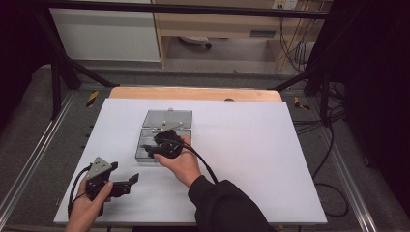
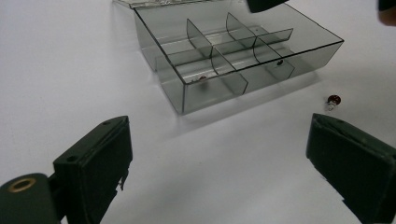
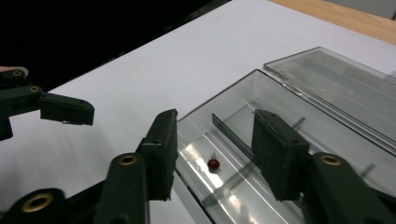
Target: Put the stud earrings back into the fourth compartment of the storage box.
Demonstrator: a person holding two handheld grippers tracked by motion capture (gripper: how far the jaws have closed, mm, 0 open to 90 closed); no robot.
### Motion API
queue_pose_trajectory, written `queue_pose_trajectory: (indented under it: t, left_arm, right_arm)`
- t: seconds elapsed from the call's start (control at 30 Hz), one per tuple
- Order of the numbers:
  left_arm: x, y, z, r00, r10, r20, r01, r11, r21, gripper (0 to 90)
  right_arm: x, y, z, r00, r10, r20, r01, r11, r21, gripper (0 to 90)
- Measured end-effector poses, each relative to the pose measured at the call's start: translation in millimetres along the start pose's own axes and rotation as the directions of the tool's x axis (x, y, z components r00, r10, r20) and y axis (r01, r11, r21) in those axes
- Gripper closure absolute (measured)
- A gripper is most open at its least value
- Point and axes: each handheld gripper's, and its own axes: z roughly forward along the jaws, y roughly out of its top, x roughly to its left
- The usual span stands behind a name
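A clear grey compartment box point(image 1: 164, 126) lies mid-table with its lid point(image 3: 336, 88) folded open at the back. My right gripper point(image 3: 215, 144) hovers open over the box's near left end, above a small red bulb point(image 3: 213, 164) lying in a compartment. Two more such pieces point(image 2: 201, 78) rest in other compartments. Another red bulb point(image 2: 333, 100) lies loose on the white surface just in front of the box. My left gripper point(image 2: 219, 158) is open and empty, held low near the front left point(image 1: 128, 182), pointing toward the box.
The white board point(image 1: 251, 159) covers a wooden table whose edge point(image 1: 193, 93) shows at the back. Black frame bars point(image 1: 63, 67) stand at the left and right rear. Cables point(image 1: 333, 145) trail off the right side.
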Motion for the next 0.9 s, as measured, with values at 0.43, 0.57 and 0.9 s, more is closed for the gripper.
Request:
queue_pose_trajectory:
  t: [0.43, 0.57, 0.9]
  left_arm:
    - [-0.1, -0.5, 0.5, 1.0000, 0.004, -0.004, -0.004, 1.0000, 0.006, 7.3]
    - [0.0, -0.7, 0.5, 1.0000, -0.001, -0.005, 0.001, 1.0000, 0.007, 7.4]
    - [-0.3, -0.8, 0.8, 1.0000, 0.002, -0.005, -0.002, 0.9999, 0.010, 7.3]
  right_arm:
    - [-1.1, -22.1, -42.0, 0.9997, -0.006, 0.023, 0.006, 1.000, 0.013, 21.6]
    - [-0.4, -27.5, -49.1, 0.9999, 0.000, 0.012, 0.000, 1.000, 0.016, 20.2]
    - [-3.8, -52.8, -65.4, 0.9997, -0.025, 0.003, 0.025, 0.999, 0.039, 38.5]
